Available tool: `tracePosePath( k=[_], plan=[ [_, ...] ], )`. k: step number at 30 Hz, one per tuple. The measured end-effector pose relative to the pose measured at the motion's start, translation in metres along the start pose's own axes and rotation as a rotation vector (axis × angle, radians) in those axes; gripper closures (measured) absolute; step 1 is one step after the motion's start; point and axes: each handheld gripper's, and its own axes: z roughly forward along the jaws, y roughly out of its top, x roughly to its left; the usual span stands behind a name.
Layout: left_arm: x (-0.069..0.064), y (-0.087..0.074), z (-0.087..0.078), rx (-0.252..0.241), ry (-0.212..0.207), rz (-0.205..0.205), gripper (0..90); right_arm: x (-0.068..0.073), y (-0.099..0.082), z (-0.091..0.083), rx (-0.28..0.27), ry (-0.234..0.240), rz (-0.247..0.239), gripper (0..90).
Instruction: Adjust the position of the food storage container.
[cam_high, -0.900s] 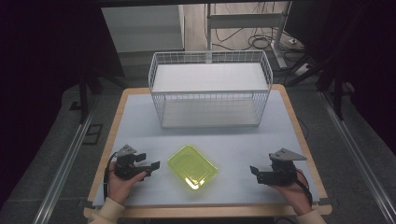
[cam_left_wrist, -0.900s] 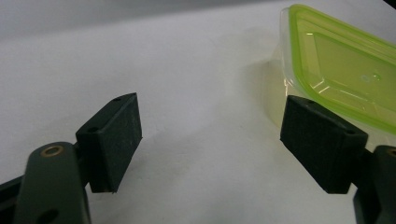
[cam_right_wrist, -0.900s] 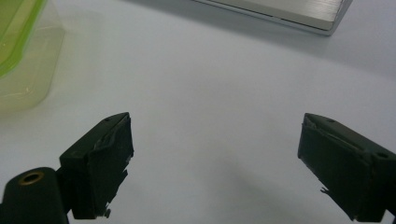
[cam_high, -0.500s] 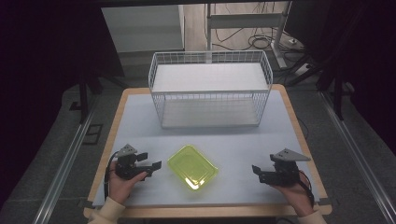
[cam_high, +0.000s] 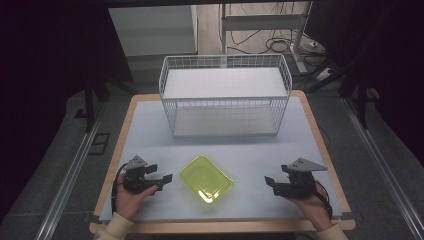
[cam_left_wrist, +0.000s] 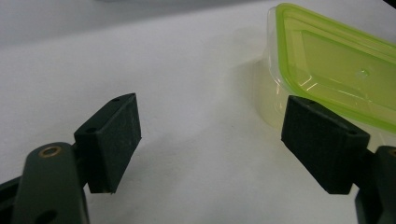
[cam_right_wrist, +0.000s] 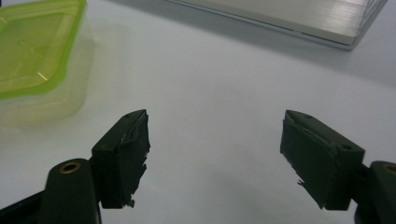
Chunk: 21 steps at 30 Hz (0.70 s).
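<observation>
Both tongs wide, empty: left tongs (cam_high: 161, 179) near box (cam_high: 206, 178); right tongs (cam_high: 273, 183) apart. Box's far edge cut off in both gripper views. Basket (cam_high: 224, 95) behind.

Table (cam_high: 150, 130) evenly lit, surroundings dark; soft shadows; glare on the green lid (cam_high: 206, 178); close-up views slightly blurred.
</observation>
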Motion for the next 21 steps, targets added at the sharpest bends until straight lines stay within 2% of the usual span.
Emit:
tracePosePath(
  k=[6, 13, 14, 15, 18, 21],
  plan=[
    [0.000, 0.001, 0.001, 0.004, 0.002, 0.010, 19.5, 0.012, 0.012, 0.003, -0.019, 0.039, -0.011, 29.8],
    [0.001, 0.000, 0.001, 0.010, 0.005, 0.014, 19.5, 0.037, 0.034, 0.009, -0.021, 0.102, -0.049, 44.0],
    [0.001, 0.000, 0.001, 0.010, 0.005, 0.014, 19.6, 0.037, 0.034, 0.009, -0.021, 0.102, -0.049, 44.0],
    [0.001, 0.000, 0.001, 0.011, 0.004, 0.013, 19.6, 0.046, 0.041, 0.011, -0.023, 0.128, -0.069, 51.5],
    [0.001, 0.000, 0.001, 0.014, 0.000, 0.017, 19.6, 0.058, 0.050, 0.013, -0.019, 0.162, -0.083, 63.1],
    [0.001, 0.000, 0.000, 0.009, 0.002, 0.016, 19.6, 0.072, 0.058, 0.016, -0.008, 0.216, -0.123, 73.7]
  ],
)
